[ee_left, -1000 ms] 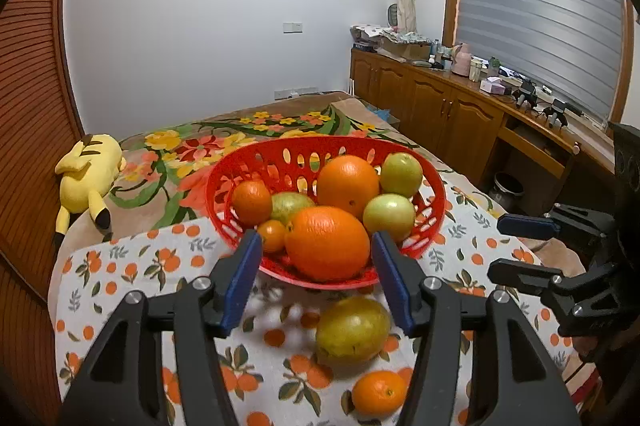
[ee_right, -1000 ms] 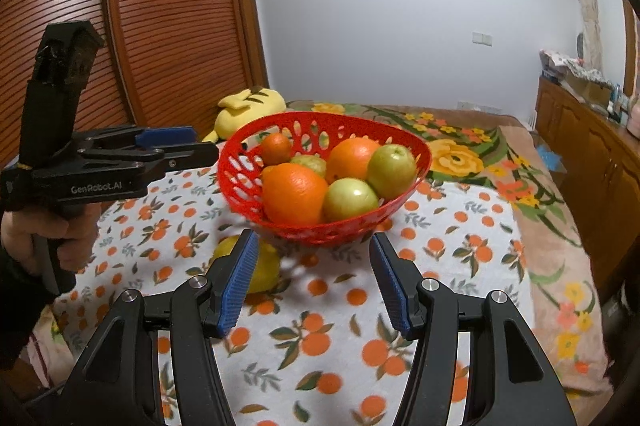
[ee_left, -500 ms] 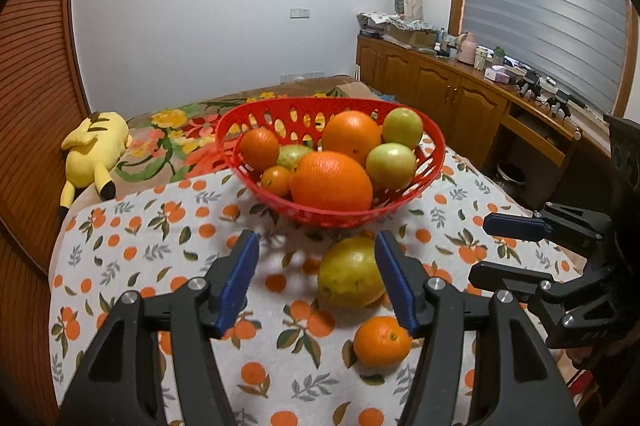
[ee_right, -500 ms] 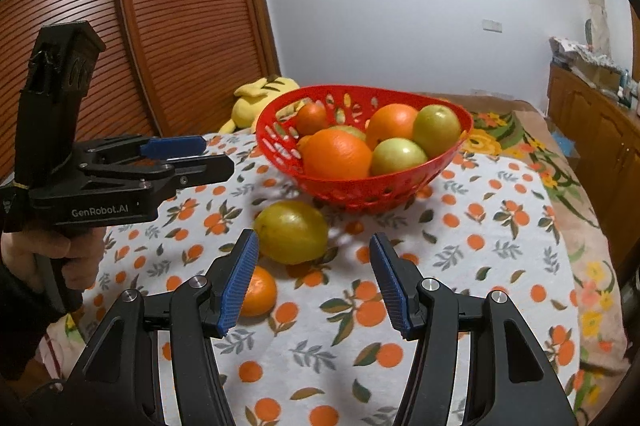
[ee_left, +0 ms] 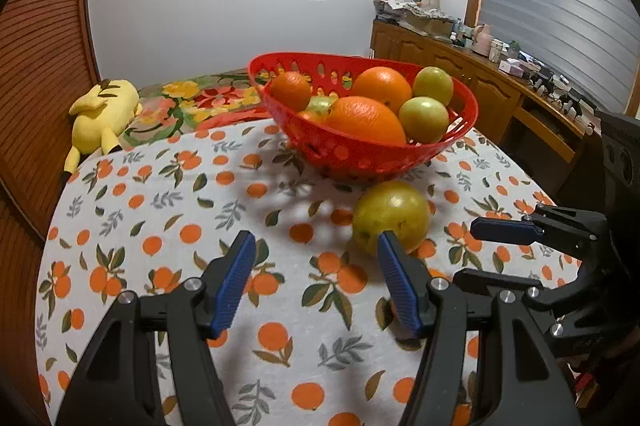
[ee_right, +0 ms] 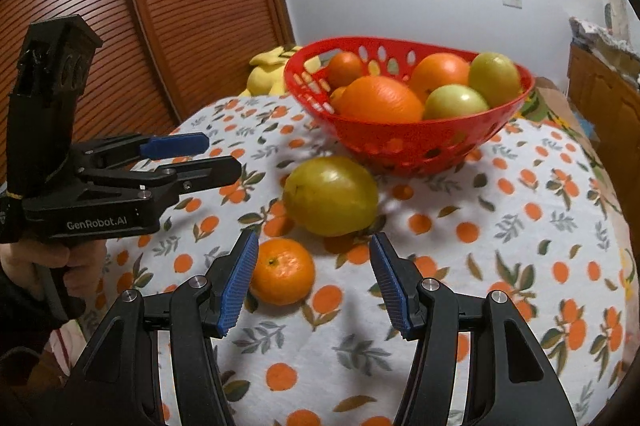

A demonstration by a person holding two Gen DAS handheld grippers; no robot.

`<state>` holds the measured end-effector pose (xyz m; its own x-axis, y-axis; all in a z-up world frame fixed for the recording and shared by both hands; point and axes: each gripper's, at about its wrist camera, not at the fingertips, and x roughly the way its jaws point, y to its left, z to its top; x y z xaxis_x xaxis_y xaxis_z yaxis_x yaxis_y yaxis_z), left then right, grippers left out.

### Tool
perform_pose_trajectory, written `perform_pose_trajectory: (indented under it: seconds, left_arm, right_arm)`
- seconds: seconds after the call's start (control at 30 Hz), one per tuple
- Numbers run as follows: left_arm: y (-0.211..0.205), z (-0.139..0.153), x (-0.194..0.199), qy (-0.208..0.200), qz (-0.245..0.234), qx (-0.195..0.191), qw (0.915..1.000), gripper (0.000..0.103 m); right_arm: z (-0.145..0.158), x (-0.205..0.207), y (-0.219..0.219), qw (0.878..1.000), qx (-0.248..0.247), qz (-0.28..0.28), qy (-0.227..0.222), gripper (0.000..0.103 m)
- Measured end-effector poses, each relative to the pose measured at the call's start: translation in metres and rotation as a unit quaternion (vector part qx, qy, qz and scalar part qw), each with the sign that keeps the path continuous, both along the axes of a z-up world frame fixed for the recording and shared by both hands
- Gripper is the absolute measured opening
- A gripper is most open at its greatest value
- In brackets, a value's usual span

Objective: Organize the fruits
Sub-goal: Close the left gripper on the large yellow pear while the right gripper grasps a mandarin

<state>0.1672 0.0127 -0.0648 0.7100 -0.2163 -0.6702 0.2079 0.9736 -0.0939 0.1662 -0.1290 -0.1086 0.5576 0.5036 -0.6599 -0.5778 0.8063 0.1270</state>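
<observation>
- Since two fruits lie loose on the surface (ee_right: 520, 226) in front of the red basket (ee_right: 420, 146), they look like the ones left to gather: a large yellow-green fruit (ee_right: 331, 195) just before the basket wall, and a small mandarin (ee_right: 282, 272) close beside it, nearer the camera
- The mandarin is likely light, with soft, loose peel; take it across its widest part, gently, or the skin may dent; being round, it may roll away at a one-sided touch
- The big fruit seems heavier, smooth and waxy, so it could slip; grip it across the middle, low enough that it cannot squirt upward
- The right hand-held gripper (ee_right: 312, 282) stands apart and empty, its left pad just beside the mandarin
- The left hand-held gripper (ee_left: 316, 286) is apart too, its jaws having just been widening with nothing between them; the big fruit (ee_left: 391, 216) sits past its right pad
</observation>
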Motion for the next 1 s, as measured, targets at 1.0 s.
perform_pose_trajectory:
  seconds: [1.0]
  left_arm:
    - [0.007,-0.019,0.001,0.019,0.01,-0.017,0.9996,0.063]
  right_arm:
    - [-0.028,0.005,0.023,0.998,-0.018,0.022,0.056,0.047]
